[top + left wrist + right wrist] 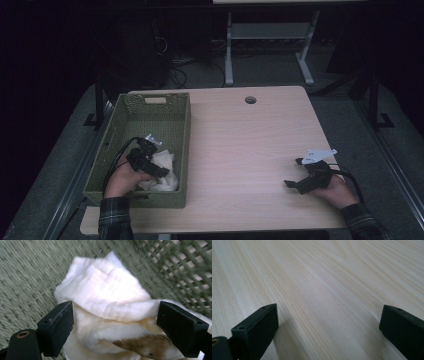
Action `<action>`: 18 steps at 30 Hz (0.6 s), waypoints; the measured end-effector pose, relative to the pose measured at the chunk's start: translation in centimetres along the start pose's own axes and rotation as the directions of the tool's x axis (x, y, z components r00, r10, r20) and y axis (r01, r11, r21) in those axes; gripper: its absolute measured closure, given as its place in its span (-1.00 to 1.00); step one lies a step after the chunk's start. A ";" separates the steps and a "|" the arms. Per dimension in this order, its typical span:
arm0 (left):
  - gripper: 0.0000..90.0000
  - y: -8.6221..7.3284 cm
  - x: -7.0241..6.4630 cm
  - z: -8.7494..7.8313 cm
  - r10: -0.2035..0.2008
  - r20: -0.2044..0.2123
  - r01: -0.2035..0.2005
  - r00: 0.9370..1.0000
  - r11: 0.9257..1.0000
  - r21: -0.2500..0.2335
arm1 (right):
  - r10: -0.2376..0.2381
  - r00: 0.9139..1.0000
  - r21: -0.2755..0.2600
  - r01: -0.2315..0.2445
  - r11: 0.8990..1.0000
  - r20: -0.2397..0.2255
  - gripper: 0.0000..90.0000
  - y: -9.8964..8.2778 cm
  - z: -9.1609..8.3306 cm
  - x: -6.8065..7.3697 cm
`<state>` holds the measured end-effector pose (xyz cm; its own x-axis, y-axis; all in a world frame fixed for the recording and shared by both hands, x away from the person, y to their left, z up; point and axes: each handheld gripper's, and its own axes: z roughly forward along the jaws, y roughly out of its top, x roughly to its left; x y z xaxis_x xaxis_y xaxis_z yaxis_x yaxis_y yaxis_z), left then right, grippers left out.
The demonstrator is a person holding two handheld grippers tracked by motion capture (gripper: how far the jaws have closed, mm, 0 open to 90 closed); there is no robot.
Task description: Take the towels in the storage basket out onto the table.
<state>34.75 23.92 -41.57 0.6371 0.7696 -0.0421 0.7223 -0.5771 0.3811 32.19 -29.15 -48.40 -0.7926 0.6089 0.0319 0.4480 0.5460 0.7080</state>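
Note:
A crumpled white cloth [162, 170] with a brown patch [142, 345] lies in the near right corner of a green woven basket [125, 120]. My left gripper [159, 172] reaches into the basket and stands open, its jaws wide on either side of the cloth [105, 300] without closing on it. My right gripper [294, 175] rests low over the bare wooden table [240, 145] at the right, open, with only wood grain [324, 302] between its jaws.
The basket's mesh wall [175, 267] rises just behind the cloth. A round cable hole [250, 100] sits near the table's far edge. Beyond the table stand a desk frame [270, 40] and cables on the floor.

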 end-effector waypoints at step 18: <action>-0.46 -0.2 0.5 1.5 -0.049 0.108 0.038 0.993 0.994 0.099 | -0.001 1.000 -0.001 0.001 1.000 0.001 -0.96 0.0 0.0 0.0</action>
<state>35.38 24.01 -43.03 0.6265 0.7627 -0.1605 0.7691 -0.5716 0.2859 32.21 -29.15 -48.41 -0.7926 0.6090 0.0305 0.4468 0.5461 0.7086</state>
